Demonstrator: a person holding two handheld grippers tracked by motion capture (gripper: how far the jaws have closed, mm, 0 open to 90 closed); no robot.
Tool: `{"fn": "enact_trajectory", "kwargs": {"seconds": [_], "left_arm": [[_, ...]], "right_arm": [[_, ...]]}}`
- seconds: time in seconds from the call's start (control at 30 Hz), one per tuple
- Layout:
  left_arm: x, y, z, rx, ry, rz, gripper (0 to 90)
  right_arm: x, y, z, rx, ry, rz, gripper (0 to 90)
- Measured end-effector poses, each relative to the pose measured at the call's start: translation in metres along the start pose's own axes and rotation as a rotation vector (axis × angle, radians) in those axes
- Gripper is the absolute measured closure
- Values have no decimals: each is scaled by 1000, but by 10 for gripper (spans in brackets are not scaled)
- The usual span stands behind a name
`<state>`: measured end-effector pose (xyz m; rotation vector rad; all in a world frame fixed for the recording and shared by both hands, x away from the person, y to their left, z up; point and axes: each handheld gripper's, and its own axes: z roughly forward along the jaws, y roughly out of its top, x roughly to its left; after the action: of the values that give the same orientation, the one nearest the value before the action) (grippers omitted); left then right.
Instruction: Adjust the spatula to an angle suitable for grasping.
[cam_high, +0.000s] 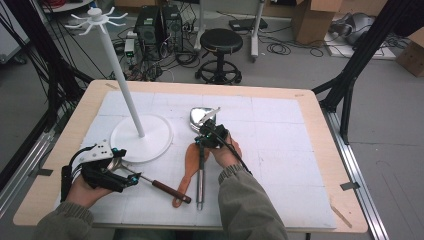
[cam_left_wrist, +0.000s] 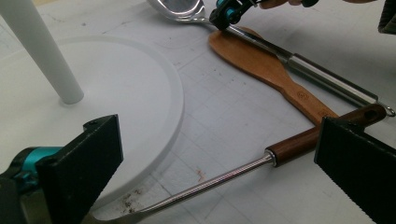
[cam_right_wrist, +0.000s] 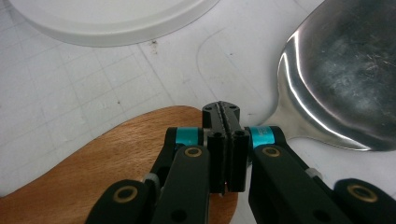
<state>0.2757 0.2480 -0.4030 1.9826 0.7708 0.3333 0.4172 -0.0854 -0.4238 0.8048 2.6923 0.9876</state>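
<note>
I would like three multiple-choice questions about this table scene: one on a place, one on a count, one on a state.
1. Where does the wooden spatula lie?
A. on the stand's base
B. beside the ladle, on the mat
C. hung on the stand

2. How many long-handled utensils lie on the mat?
A. one
B. three
C. five

3. How do the left gripper jaws stand?
A. wide apart
B. pressed together
C. clamped on the pole

Answers:
1 B, the high view shows it flat on the mat next to the ladle, off the white stand.
2 B, a spatula, a ladle and a wood-handled tool.
3 A, in the left gripper view the pads stand far apart, nothing pressed between them.
</note>
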Motion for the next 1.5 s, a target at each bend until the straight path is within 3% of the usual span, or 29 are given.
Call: {"fn": "enact_trajectory", "kwargs": {"seconds": [0.17, 0.5, 0.7, 0.9, 1.03, 1.27, 1.33, 1.5], "left_arm": [[-1, 0, 1, 0, -2, 4, 17], [1, 0, 1, 4, -5, 7, 17], [0, 0, 1, 4, -5, 9, 17], [1, 0, 1, 0, -4, 10, 17], [0, 0, 1, 2, -3, 15, 17], [-1, 1, 1, 3, -4, 17, 17], [-1, 1, 1, 1, -4, 18, 17], [-1, 1, 1, 3, -5, 20, 17]], "right_arm": [[-1, 2, 0, 12, -20, -18, 895], [-10, 7, 6, 15, -39, -9, 895], [-12, 10, 7, 43, -32, -14, 895], [-14, 8, 7, 38, -26, -15, 895], [-20, 4, 0, 67, -52, -4, 896], [-17, 5, 8, 81, -36, -25, 895], [-17, 5, 8, 83, -33, -11, 895], [-23, -1, 2, 126, -56, -12, 895]]}}
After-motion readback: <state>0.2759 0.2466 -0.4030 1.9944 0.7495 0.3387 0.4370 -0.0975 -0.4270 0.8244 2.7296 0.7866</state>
